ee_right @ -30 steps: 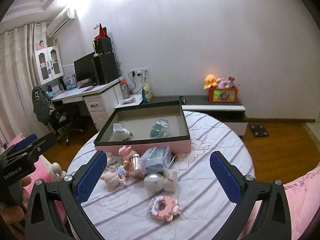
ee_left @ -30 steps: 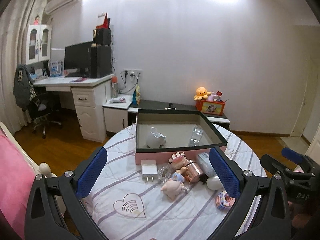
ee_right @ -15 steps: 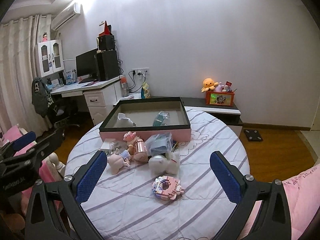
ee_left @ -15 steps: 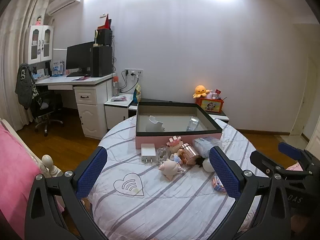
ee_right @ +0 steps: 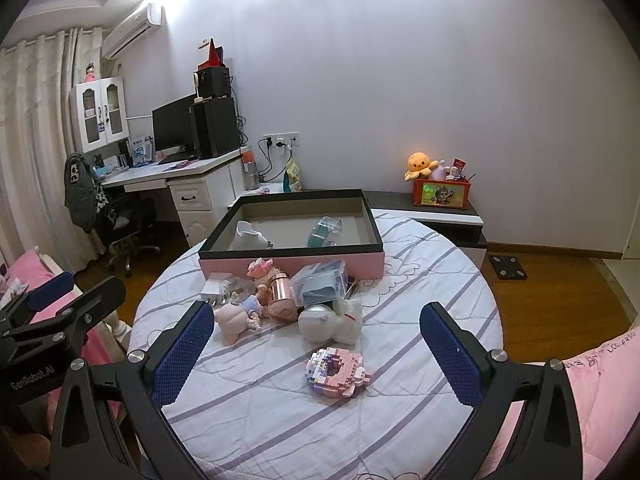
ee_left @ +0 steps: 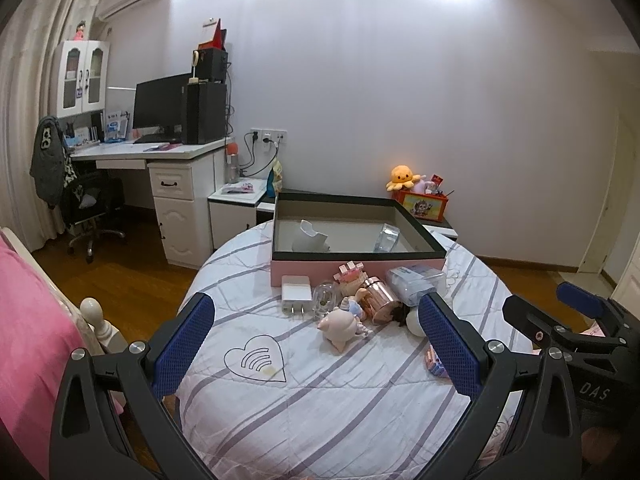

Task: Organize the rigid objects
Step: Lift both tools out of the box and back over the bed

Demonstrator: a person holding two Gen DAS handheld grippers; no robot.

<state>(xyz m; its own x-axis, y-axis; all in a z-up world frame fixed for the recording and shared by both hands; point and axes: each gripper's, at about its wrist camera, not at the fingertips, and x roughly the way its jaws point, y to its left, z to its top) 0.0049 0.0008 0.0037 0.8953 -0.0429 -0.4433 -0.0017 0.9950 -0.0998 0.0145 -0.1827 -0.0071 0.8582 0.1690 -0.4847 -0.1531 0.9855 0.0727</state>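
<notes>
Above the round quilt-covered bench [ee_right: 420, 280], my left gripper [ee_left: 316, 340] and right gripper [ee_right: 316, 348] hang wide open and empty; next, the pink block-built toy [ee_right: 336, 372] needs grasping for the pink black-rimmed box [ee_right: 376, 262].

pale wall [ee_left: 400, 100] lit by two bright glares at 12 o'clock. wooden floor [ee_right: 552, 300]. at 9 o'clock a white desk [ee_left: 168, 168] with a black monitor [ee_left: 160, 106], cream curtains [ee_right: 36, 140] beyond. air conditioner [ee_right: 132, 30] at 11 o'clock. low dark cabinet [ee_right: 424, 210] at 2 o'clock.
</notes>
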